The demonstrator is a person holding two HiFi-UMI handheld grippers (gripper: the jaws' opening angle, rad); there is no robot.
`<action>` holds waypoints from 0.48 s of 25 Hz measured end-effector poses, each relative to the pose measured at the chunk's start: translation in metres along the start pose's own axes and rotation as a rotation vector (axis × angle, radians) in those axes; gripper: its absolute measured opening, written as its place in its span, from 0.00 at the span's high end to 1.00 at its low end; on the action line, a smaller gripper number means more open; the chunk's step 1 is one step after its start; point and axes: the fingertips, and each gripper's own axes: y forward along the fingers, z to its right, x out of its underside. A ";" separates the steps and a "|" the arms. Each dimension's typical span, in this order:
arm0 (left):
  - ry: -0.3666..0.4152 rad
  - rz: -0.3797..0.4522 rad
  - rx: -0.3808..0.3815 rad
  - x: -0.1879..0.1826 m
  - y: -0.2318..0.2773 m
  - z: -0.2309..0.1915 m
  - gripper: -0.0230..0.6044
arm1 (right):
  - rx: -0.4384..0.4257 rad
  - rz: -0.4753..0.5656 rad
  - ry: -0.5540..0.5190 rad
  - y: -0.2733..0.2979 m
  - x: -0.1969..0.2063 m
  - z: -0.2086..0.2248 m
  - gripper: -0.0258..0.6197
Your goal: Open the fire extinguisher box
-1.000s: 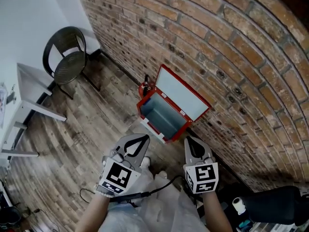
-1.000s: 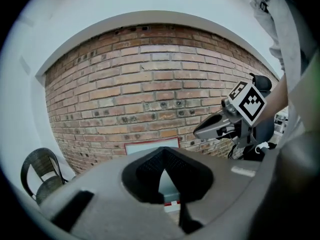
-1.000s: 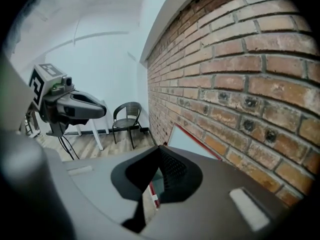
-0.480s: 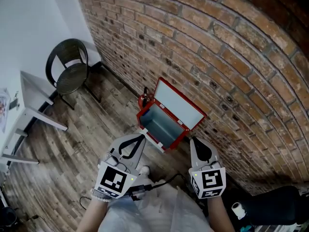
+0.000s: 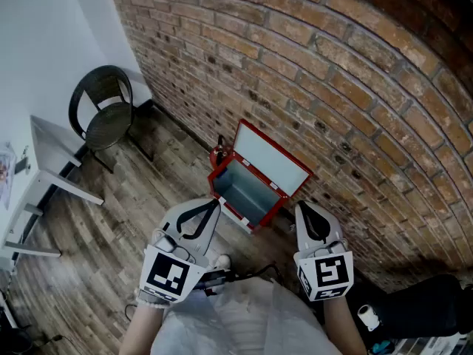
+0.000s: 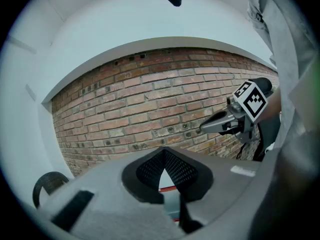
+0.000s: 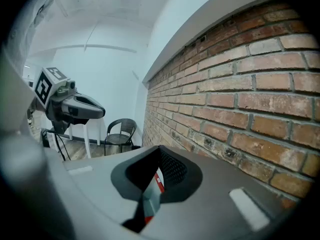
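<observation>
The red fire extinguisher box stands on the floor against the brick wall. Its lid is up and leans back on the bricks, and the grey inside shows. A red extinguisher stands just left of the box. My left gripper hovers above the box's near left corner, shut and holding nothing. My right gripper hangs to the box's right, also shut and empty. In the right gripper view a strip of the red box shows past my right gripper.
A black chair stands at the wall's left end, with a white table beside it. A dark bulky object lies at the bottom right. Wooden floor stretches left of the box.
Both grippers have risen away from the box, which now looks smaller and farther below. Both stay shut and the lid stays up.
</observation>
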 end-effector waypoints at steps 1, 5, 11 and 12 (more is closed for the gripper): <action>0.001 0.003 -0.005 -0.001 -0.001 0.000 0.97 | 0.001 0.004 -0.002 -0.001 -0.002 0.001 0.95; -0.005 0.007 -0.025 -0.003 -0.005 -0.003 0.97 | 0.000 0.022 -0.019 -0.003 -0.012 0.000 0.95; 0.017 0.015 -0.030 -0.007 -0.009 -0.001 0.97 | -0.012 0.033 -0.046 -0.005 -0.018 -0.008 0.95; 0.015 0.016 -0.031 -0.007 -0.009 -0.001 0.97 | -0.014 0.032 -0.052 -0.005 -0.018 -0.009 0.95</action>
